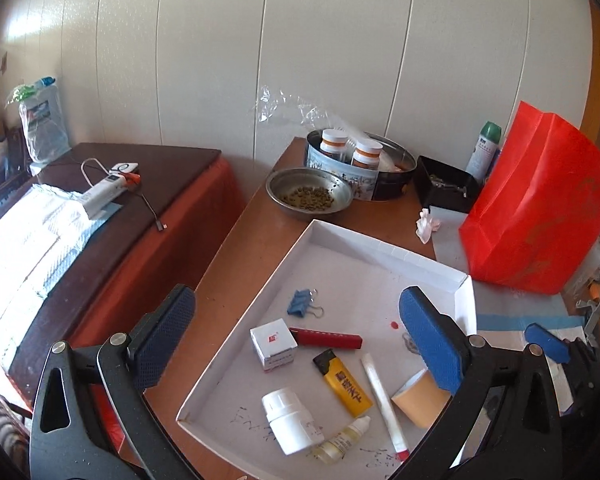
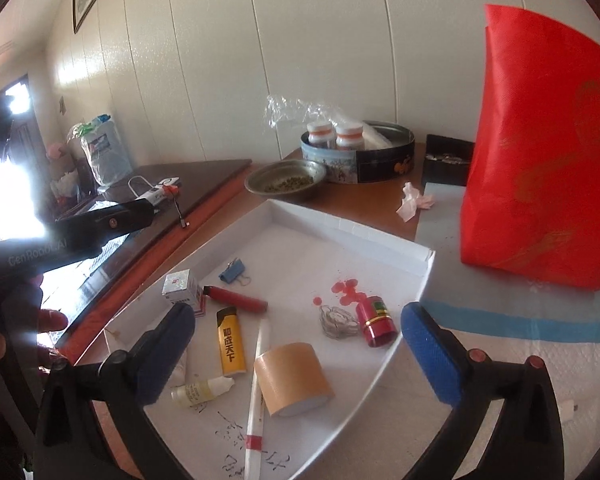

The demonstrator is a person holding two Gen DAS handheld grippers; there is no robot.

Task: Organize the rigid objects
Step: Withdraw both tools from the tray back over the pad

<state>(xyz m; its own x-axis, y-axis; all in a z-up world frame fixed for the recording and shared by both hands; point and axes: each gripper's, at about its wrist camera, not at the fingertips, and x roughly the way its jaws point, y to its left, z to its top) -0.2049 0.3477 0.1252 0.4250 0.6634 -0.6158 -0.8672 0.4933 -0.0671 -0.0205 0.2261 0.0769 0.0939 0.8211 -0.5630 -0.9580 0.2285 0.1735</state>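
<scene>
White card forms the shallow tray (image 1: 384, 245) lying on the brown wooden tabletop (image 1: 236, 248), and both tools hang above its near end with jaws spread wide and nothing between them: the left tool (image 1: 296, 336) over the tray's left half, the right tool (image 2: 298, 354) over its near right corner. Scattered loose on the tray floor lie a white pill bottle (image 1: 290, 420), a small dropper bottle (image 2: 202, 392), a yellow lighter (image 2: 231, 340), a white pen (image 2: 256, 396) and a tan roll of tape (image 2: 294, 378) resting against the pen. Further in sit a small white box (image 1: 274, 344), a red lighter (image 1: 326, 338), a blue binder clip (image 1: 302, 304), a red cylinder (image 2: 376, 320) on its side and some red spots on the card. Beyond the tray, on bare wood, stand a metal bowl (image 1: 310, 194) of pellets, a round tin (image 1: 364, 168) holding two capped bottles, and a black box (image 1: 448, 184). A red bag (image 1: 540, 208) stands upright to the right on a pale mat. Left of the tabletop, a lower dark table (image 1: 172, 168) carries a white device with a cable. Pale vertical panels line the wall (image 1: 300, 40) behind.
</scene>
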